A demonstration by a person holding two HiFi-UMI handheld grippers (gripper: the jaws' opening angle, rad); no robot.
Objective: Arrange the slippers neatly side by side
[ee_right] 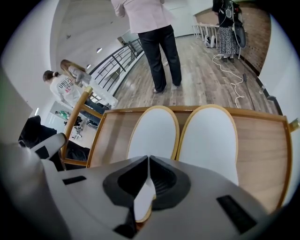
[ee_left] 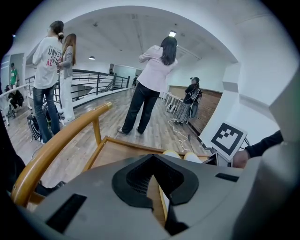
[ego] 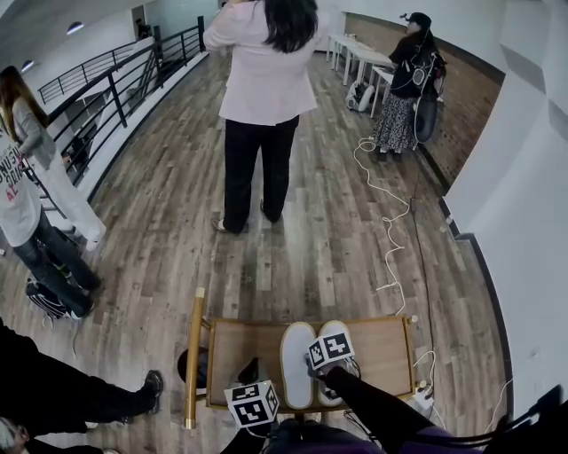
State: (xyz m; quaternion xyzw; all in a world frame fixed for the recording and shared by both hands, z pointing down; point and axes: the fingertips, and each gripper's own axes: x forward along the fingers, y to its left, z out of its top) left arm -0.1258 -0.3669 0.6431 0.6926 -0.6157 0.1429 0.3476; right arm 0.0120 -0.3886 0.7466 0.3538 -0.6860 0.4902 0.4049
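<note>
Right gripper view: right claw (ee_right: 148,158) shut, nothing clamped, tip over heel of left slipper (ee_right: 152,131); right slipper (ee_right: 208,138) just beside it, sides touching, both mid-desk (ee_right: 258,150), toes level toward desk far rim. Left claw (ee_left: 153,156) shut, empty, over desk near rim. Judged: pairing looks done, only small squaring and pulling claws clear left

A grey-brown plank floor (ego: 319,239) runs the length of the room. A black railing (ego: 115,84) lines its left side and a white wall (ego: 524,195) its right, with a brick wall (ego: 470,97) farther back. White tables (ego: 355,49) stand at the far end. A white cable (ego: 386,222) snakes over the floor toward the back right corner of a low wooden cart (ego: 390,348). 2 ceiling lights (ego: 74,27) glow at the upper left.
</note>
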